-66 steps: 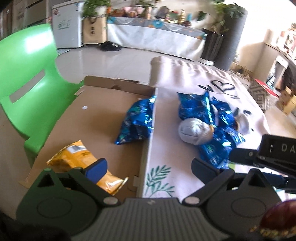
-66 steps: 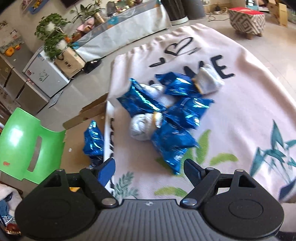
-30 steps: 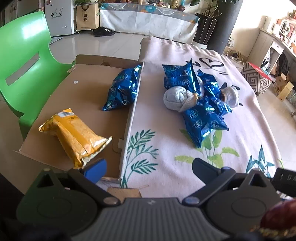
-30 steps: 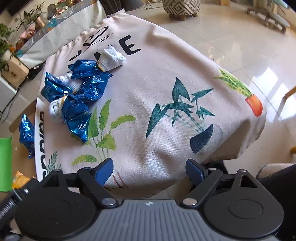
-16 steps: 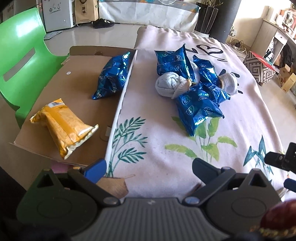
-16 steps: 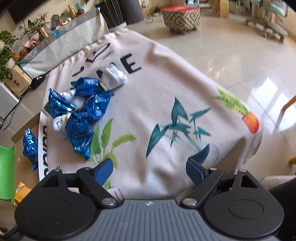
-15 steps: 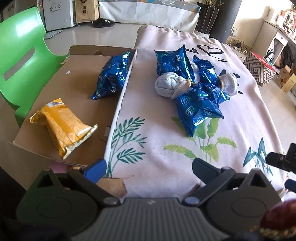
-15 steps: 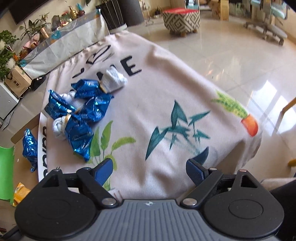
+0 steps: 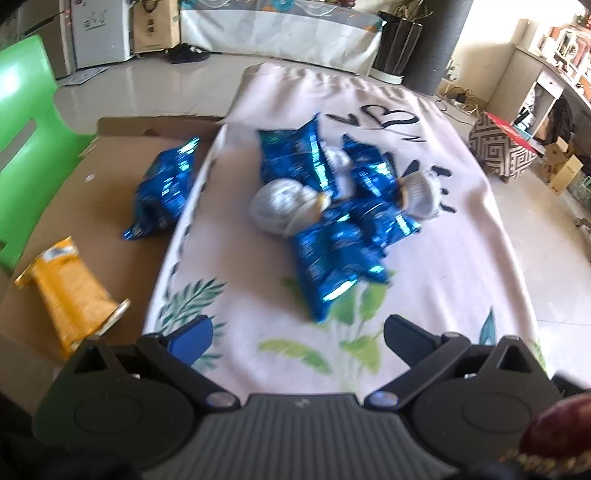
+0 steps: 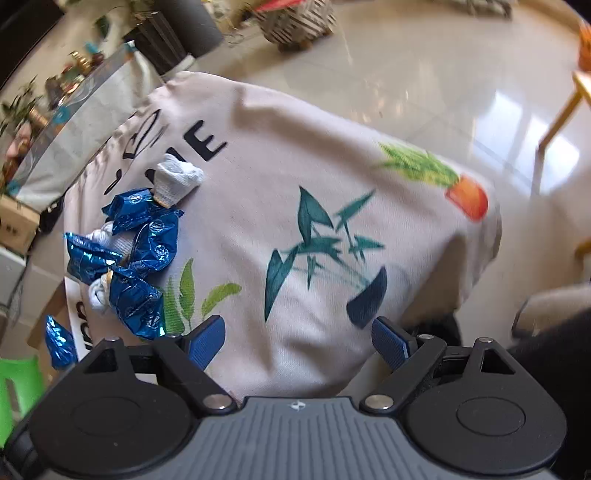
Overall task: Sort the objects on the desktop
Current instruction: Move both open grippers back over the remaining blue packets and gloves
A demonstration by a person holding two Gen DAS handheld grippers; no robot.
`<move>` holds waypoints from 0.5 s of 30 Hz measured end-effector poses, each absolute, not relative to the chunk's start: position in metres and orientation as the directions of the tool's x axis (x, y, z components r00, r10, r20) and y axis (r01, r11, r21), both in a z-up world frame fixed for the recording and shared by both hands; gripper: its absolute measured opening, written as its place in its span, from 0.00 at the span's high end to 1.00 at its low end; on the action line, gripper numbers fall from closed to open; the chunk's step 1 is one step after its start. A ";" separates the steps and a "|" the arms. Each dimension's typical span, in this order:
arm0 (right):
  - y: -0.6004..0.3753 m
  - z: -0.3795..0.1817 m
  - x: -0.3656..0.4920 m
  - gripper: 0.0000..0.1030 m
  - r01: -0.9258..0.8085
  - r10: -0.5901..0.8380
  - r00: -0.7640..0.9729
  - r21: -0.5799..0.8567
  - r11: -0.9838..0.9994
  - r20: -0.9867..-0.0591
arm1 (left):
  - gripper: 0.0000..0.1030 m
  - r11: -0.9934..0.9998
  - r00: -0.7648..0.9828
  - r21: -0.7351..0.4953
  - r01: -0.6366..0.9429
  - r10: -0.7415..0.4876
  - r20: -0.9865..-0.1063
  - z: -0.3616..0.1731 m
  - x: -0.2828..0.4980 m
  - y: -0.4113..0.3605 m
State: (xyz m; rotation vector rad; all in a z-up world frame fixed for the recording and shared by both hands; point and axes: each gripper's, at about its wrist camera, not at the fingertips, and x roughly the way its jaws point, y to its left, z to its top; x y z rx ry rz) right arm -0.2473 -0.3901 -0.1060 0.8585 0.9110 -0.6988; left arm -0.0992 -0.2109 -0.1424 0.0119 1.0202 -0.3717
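A heap of blue foil snack bags (image 9: 332,254) mixed with rolled white socks (image 9: 280,210) lies on the printed cloth-covered table (image 9: 258,295). One more blue bag (image 9: 162,192) and a yellow snack bag (image 9: 70,295) lie on the cardboard sheet (image 9: 92,177) at the left. My left gripper (image 9: 297,334) is open and empty, held above the cloth short of the heap. In the right wrist view the same blue bags (image 10: 136,258) and a white sock (image 10: 177,181) sit far left; my right gripper (image 10: 299,338) is open and empty over the table's near right corner.
A green plastic chair (image 9: 22,122) stands left of the cardboard. A patterned stool (image 9: 498,151), cartons and shelves stand at the right. A long covered table (image 9: 277,33) and a white cabinet (image 9: 99,37) line the far wall. Shiny tiled floor (image 10: 443,81) surrounds the table.
My left gripper has swung to the right, off the cardboard and over the cloth toward the heap. My right gripper has rolled, tilting its view; both stay open and empty.
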 end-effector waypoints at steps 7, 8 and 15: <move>-0.386 -0.106 -0.244 0.15 0.798 -0.127 0.459 0.346 0.493 -0.879 | 0.00 0.934 0.468 -0.151 0.325 -0.297 -0.832 -0.145 -0.080 -0.242; -0.386 -0.106 -0.244 0.15 0.799 -0.122 0.459 0.349 0.489 -0.880 | 0.00 0.934 0.469 -0.144 0.327 -0.292 -0.834 -0.146 -0.076 -0.245; -0.391 -0.108 -0.242 0.15 0.804 -0.101 0.465 0.372 0.463 -0.879 | 0.01 0.948 0.451 -0.140 0.285 -0.261 -0.853 -0.161 -0.047 -0.254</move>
